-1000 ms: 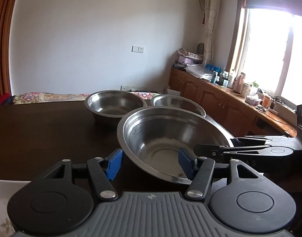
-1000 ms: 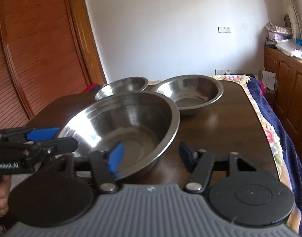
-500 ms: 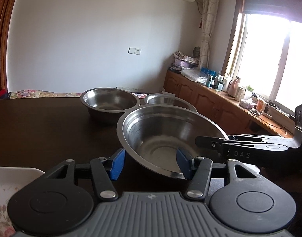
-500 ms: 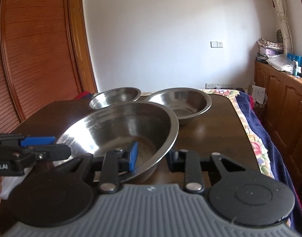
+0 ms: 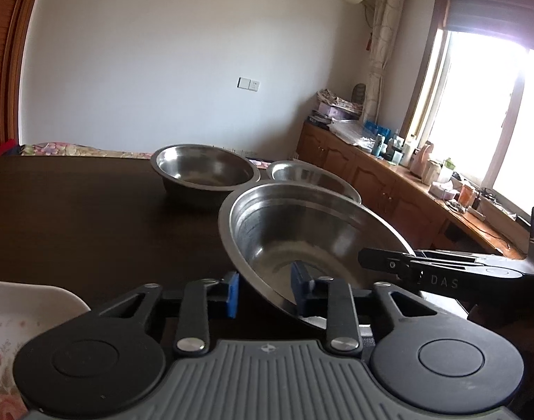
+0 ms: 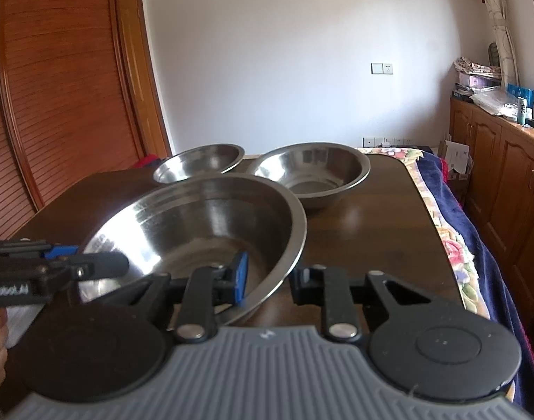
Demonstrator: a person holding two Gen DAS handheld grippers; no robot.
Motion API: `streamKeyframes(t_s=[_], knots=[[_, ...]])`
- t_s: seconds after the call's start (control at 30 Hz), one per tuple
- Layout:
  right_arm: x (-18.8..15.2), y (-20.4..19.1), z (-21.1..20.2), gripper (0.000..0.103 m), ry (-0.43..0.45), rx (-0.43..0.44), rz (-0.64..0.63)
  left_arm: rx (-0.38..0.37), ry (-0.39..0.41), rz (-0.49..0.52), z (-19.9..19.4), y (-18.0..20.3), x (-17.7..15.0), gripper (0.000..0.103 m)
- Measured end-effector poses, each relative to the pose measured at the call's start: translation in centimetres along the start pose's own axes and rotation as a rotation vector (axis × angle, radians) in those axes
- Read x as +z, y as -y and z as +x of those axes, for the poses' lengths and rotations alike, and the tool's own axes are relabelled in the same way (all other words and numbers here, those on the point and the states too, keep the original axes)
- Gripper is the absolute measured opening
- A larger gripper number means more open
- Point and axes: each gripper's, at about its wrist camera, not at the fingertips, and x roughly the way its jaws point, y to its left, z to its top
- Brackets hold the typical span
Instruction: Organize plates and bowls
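Left wrist view: left gripper (image 5: pixel 265 292) at six o'clock, blue pads narrowed around the near rim of the large steel bowl (image 5: pixel 301 241), one pad outside the wall, one inside; cannot tell whether both pads press the metal. Bowl tilted, mouth facing up and toward nine o'clock, near rim low at the pads, far rim higher toward one o'clock. Round, so no long axis to call. At nine o'clock, low corner, edge of a white floral plate (image 5: pixel 25 311). Up at twelve o'clock, deep steel bowl (image 5: pixel 205 171) upright on the dark table (image 5: pixel 74 217); just right of it, at one o'clock, shallow steel bowl (image 5: pixel 312 176), partly hidden behind the big rim. At three o'clock, right gripper (image 5: pixel 399 262) reaching in over the large bowl's right rim.

Right wrist view: left gripper (image 6: pixel 92 266) at nine o'clock on the left rim. Right gripper (image 6: pixel 270 276) at six o'clock, straddling the near right wall, blue pad inside, other finger outside, a small gap showing there. Large bowl (image 6: pixel 204 224) tipped, opening upward and toward the camera. Beyond, two smaller bowls (image 6: pixel 200 162) (image 6: pixel 312 171) upright at eleven and one o'clock.
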Motion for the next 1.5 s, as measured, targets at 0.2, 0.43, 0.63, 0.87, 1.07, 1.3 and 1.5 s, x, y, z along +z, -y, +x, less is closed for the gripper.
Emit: streamKeyframes(t_s=[0.2,0.43,0.63,0.87,1.07,1.3,1.5], knots=[[-0.4,0.1,-0.6,0.025,0.008,0.013,0.034,-0.006,0.038,0.012,-2.3,0.4,-0.2,0.054],[-0.6,-1.3,-2.9,0.025,0.044,0.032,0.043,-0.012,0.069,0.013,-5.7,0.3,-1.1,0.054],[-1.4,-2.9,-4.7,0.025,0.059,0.034,0.036,-0.009,0.071,0.033,-7.7,0.3,-2.3,0.054],[-3.1,-3.8,-5.8,0.025,0.057,0.042,0.060,-0.004,0.054,0.026,-9.1,0.0,-3.9,0.054],[-3.7,-4.5,-6.2,0.025,0.052,0.046,0.058,0.007,0.051,0.034,-9.6,-0.1,-4.6,0.055],[-4.2,-5.4,-6.2,0.025,0.050,0.053,0.044,0.026,0.039,0.018,-10.0,-0.9,-5.2,0.055],[-4.5,-5.9,-5.9,0.025,0.039,0.061,0.037,0.030,0.030,0.016,-10.1,-1.4,-5.5,0.055]])
